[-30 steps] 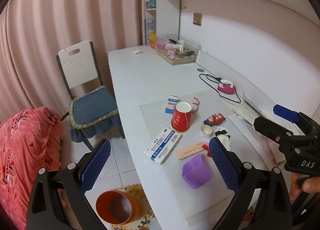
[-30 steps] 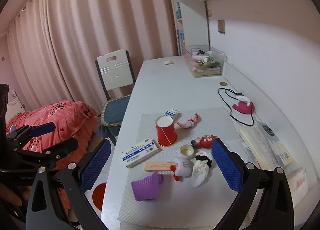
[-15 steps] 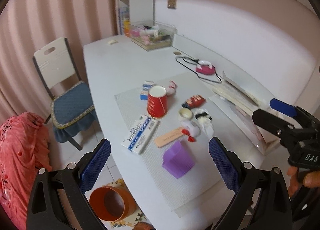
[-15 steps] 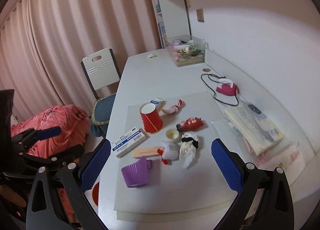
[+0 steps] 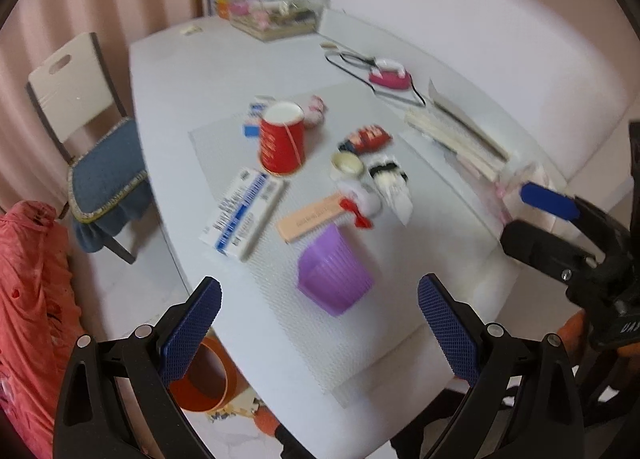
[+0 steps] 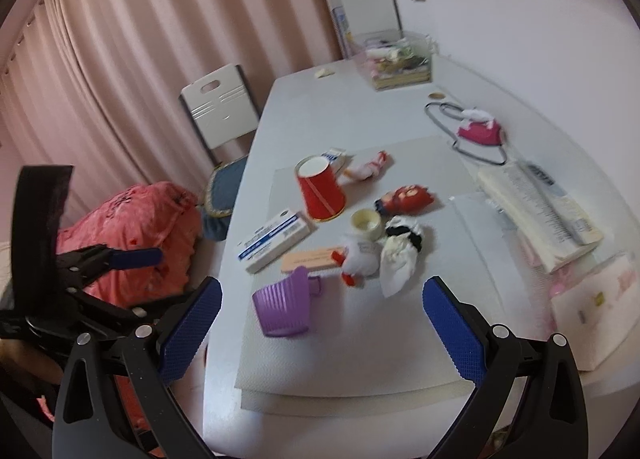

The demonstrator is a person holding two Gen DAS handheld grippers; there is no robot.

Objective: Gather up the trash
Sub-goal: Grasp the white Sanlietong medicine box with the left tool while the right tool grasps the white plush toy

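Note:
Trash lies on a grey mat (image 5: 224, 147) on the white desk: a purple cup (image 5: 334, 279) on its side, a red paper cup (image 5: 282, 143) upside down, a white-and-blue box (image 5: 244, 213), a flat orange pack (image 5: 310, 217), crumpled white wrappers (image 5: 390, 183), a tape roll (image 5: 347, 164) and a red packet (image 5: 366, 138). My left gripper (image 5: 320, 319) is open, above the desk's near edge just short of the purple cup. My right gripper (image 6: 322, 323) is open, above the mat near the purple cup (image 6: 284, 309). An orange bin (image 5: 202, 381) stands on the floor below the desk.
A white chair with a blue cushion (image 5: 106, 175) stands left of the desk. A pink device with a black cable (image 5: 390, 77), books (image 5: 456, 131) and a clear storage box (image 5: 276, 15) sit along the wall. Pink bedding (image 6: 132, 227) lies at the left.
Both grippers have moved forward and tilted down toward the trash on the mat. The purple cup now looks larger and nearer. Both stay open and empty.

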